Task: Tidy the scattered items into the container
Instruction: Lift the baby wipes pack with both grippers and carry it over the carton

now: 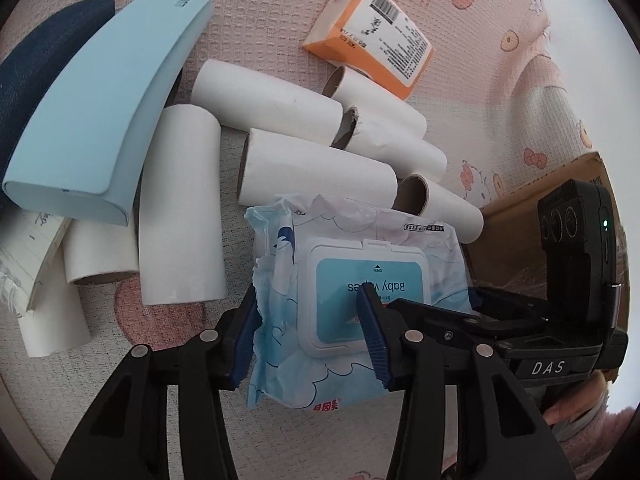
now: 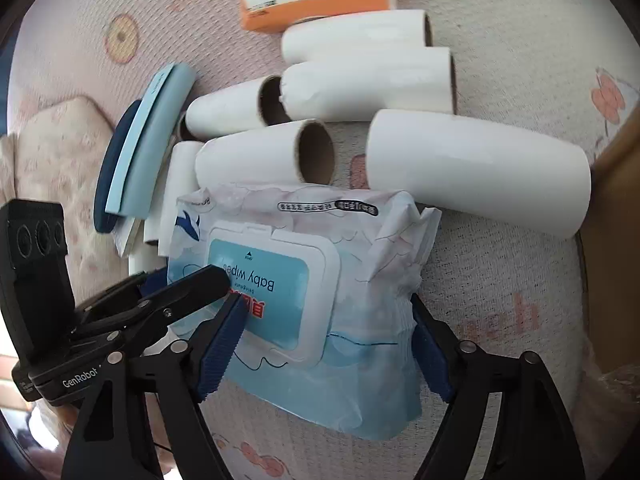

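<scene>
A blue-and-white baby wipes pack point(image 1: 352, 312) lies on the pink patterned cloth; it also shows in the right wrist view point(image 2: 304, 300). My left gripper point(image 1: 310, 340) is shut on the pack's left half, one pad at its crinkled edge, the other on the lid. My right gripper point(image 2: 328, 344) is shut on the pack's right half, pads at the lid and the right edge. Each gripper shows in the other's view: the right point(image 1: 520, 320), the left point(image 2: 152, 300). Several white paper rolls point(image 1: 320, 172) lie behind the pack, also in the right wrist view point(image 2: 368, 84).
An orange box point(image 1: 372, 36) lies at the back. A light blue case point(image 1: 104, 104) rests on a dark blue item point(image 1: 40, 60) at left, beside a notebook point(image 1: 28, 256). A cardboard box point(image 1: 540, 200) stands at right, also in the right view point(image 2: 612, 240).
</scene>
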Tool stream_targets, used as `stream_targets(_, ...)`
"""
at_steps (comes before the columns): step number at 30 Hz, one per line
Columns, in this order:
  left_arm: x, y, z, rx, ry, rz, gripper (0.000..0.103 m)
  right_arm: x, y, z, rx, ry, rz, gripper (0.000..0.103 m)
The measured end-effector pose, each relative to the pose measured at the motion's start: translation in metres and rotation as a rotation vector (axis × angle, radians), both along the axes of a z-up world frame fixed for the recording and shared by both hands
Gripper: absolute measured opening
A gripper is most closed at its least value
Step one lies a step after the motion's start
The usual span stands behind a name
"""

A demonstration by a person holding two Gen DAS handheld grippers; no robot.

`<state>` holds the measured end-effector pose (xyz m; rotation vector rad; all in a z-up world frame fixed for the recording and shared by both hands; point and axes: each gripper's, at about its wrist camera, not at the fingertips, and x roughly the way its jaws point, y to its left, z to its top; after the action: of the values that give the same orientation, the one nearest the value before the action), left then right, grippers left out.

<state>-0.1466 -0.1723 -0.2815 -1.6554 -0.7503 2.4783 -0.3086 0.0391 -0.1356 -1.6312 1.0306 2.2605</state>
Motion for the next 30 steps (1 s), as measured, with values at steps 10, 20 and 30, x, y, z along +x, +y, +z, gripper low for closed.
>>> stream_targets(10,0.011,-0.001,0.036,-0.054,0.075,0.026,0.049,0.004,-0.006,0.03,0.046,0.062,0.02,0.072)
stream_targets(20,0.03,0.012,0.11,-0.097,0.245,0.04,0.049,0.019,-0.018,0.114,0.182,0.163,0.002,0.072)
stream_targets(30,0.072,0.033,0.179,-0.107,0.391,0.055,0.049,0.054,-0.044,0.192,0.299,0.253,-0.026,0.072)
